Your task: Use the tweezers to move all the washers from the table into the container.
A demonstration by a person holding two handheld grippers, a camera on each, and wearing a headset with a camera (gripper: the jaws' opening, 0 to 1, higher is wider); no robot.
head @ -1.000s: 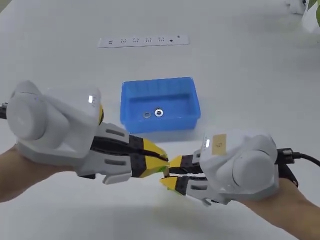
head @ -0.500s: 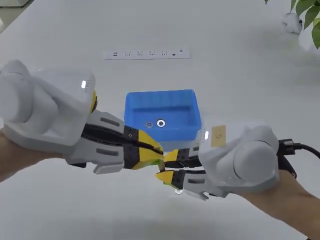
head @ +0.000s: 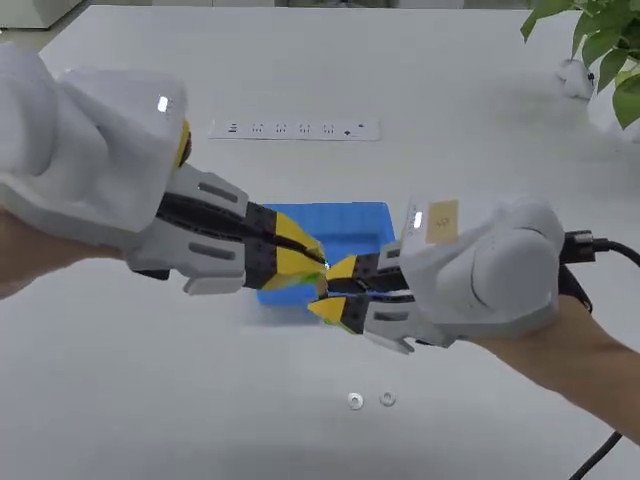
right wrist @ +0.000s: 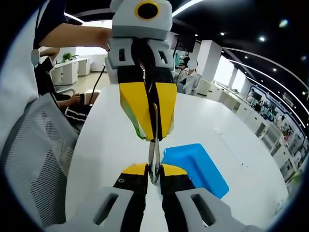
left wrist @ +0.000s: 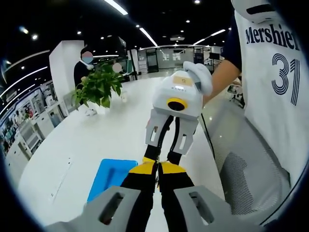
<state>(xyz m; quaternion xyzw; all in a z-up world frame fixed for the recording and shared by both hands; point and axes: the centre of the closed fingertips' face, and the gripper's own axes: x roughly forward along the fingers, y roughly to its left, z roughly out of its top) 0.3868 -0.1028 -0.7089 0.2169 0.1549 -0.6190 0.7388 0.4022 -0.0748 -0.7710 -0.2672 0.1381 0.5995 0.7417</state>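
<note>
Meeting tip to tip above the white table [head: 120, 400], the left gripper [head: 308, 262] and the right gripper [head: 333, 293] both have their yellow-tipped jaws pressed together on the slim metal tweezers [right wrist: 154, 157]. In the right gripper view the tool runs straight from one pair of jaws to the other, which looks like a handover or a re-grip. The shallow blue plastic container [head: 350, 220] sits just beyond that meeting point, partly hidden behind the jaws, so its contents cannot be made out. Two small silver washers lie on the table nearer the person, the left washer [head: 355, 401] just beside the right washer [head: 387, 399], and neither has been collected. The main risk is in the exchange: if one gripper lets go before the other holds firmly, the thin, smooth tweezers could twist or drop, perhaps landing on the washers and scattering them. A clamp placed too far along the legs would likely pinch the tips shut, leaving no opening to close around a washer. A skewed hold would point the tips off line, and a flat washer on a slick tabletop may flick away when nudged.
</note>
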